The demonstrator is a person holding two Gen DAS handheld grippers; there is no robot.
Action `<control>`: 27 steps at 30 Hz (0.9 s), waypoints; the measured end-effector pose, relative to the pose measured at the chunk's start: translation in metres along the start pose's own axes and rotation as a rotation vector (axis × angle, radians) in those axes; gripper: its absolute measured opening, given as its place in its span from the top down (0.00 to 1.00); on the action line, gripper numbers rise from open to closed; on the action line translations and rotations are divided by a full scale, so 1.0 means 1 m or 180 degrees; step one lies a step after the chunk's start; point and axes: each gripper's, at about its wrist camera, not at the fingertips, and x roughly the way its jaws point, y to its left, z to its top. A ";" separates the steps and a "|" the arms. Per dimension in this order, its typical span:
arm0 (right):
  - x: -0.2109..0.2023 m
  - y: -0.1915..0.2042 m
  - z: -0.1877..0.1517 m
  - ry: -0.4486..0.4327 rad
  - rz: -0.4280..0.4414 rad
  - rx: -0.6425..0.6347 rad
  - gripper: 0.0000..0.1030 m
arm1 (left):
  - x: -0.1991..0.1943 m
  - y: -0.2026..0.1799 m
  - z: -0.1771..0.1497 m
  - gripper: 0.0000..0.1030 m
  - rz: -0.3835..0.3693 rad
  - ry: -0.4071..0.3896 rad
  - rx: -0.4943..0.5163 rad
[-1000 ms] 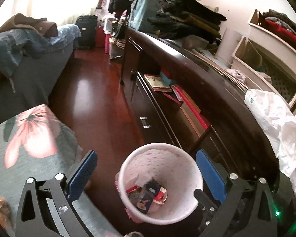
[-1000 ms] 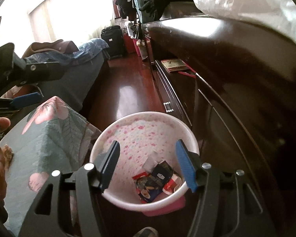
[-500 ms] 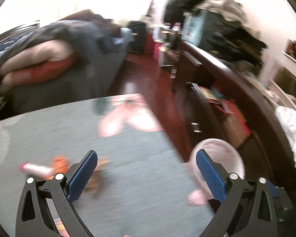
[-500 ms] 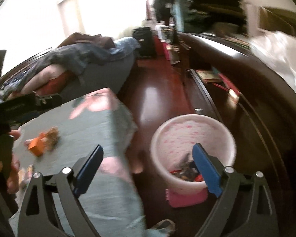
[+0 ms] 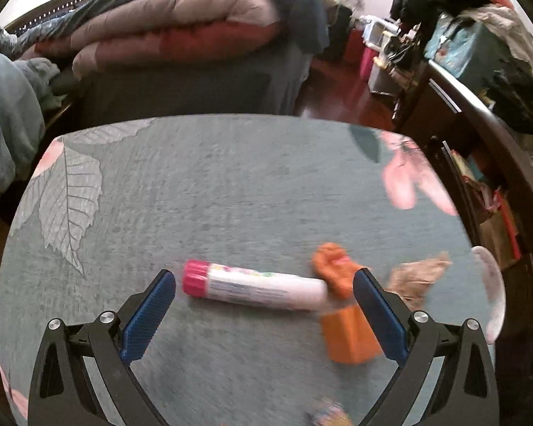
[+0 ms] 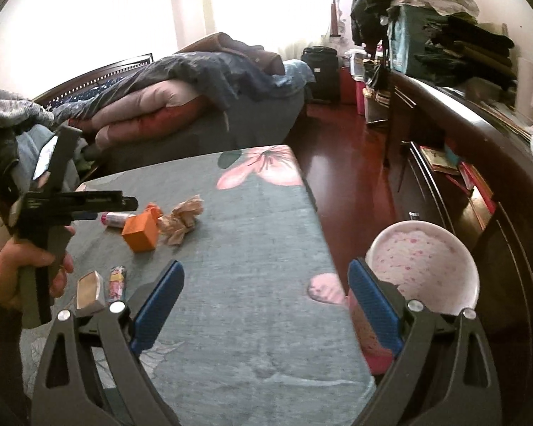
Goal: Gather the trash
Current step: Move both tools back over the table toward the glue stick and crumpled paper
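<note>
My left gripper point(image 5: 266, 305) is open and hangs low over the cloth-covered table point(image 5: 231, 195). A white tube with a pink cap point(image 5: 259, 285) lies crosswise between its blue pads, which do not touch it. At the tube's right end sit an orange box point(image 5: 348, 333), an orange crumpled scrap point(image 5: 332, 262) and a brown paper wad point(image 5: 417, 277). My right gripper point(image 6: 266, 301) is open and empty above the table's near end. The pink-speckled bin point(image 6: 423, 262) stands on the floor to its right. The right wrist view also shows the left gripper point(image 6: 106, 209) in a hand point(image 6: 28, 269).
A small silver box point(image 6: 89, 291) and a candy wrapper point(image 6: 117, 282) lie near the table's left edge. A bed piled with quilts point(image 6: 181, 99) is behind the table. A dark sideboard point(image 6: 479, 149) stacked with clothes runs along the right, with red-brown floor point(image 6: 348, 163) between.
Both grippers swung left from over the bin to over the table. The left gripper came down around the tube. The right gripper's jaws opened wider and it rose away from the bin.
</note>
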 end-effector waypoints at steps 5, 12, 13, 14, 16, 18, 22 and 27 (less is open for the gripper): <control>0.009 0.011 0.000 0.0060 0.0022 -0.0052 0.09 | 0.015 0.009 0.001 0.04 -0.0022 0.0096 0.0031; 0.014 0.021 0.002 0.0073 0.0079 -0.0077 0.09 | 0.009 0.015 -0.008 0.04 -0.0150 0.0064 0.0073; 0.014 0.023 0.002 0.0076 0.0090 -0.0088 0.09 | 0.007 0.015 -0.010 0.04 -0.0176 0.0045 0.0096; 0.014 0.024 0.002 0.0079 0.0097 -0.0098 0.09 | 0.007 0.015 -0.010 0.04 -0.0186 0.0029 0.0138; 0.014 0.028 0.003 0.0081 0.0113 -0.0127 0.09 | 0.009 0.016 -0.008 0.04 -0.0176 0.0013 0.0223; 0.013 0.030 0.003 0.0077 0.0118 -0.0151 0.09 | 0.012 0.010 -0.003 0.04 -0.0218 0.0002 0.0316; 0.012 0.031 0.004 0.0067 0.0110 -0.0161 0.09 | 0.020 0.012 0.004 0.04 -0.0273 0.0101 0.0337; 0.014 0.032 0.007 0.0070 0.0128 -0.0137 0.09 | 0.021 0.012 0.004 0.04 0.0030 0.0135 0.0173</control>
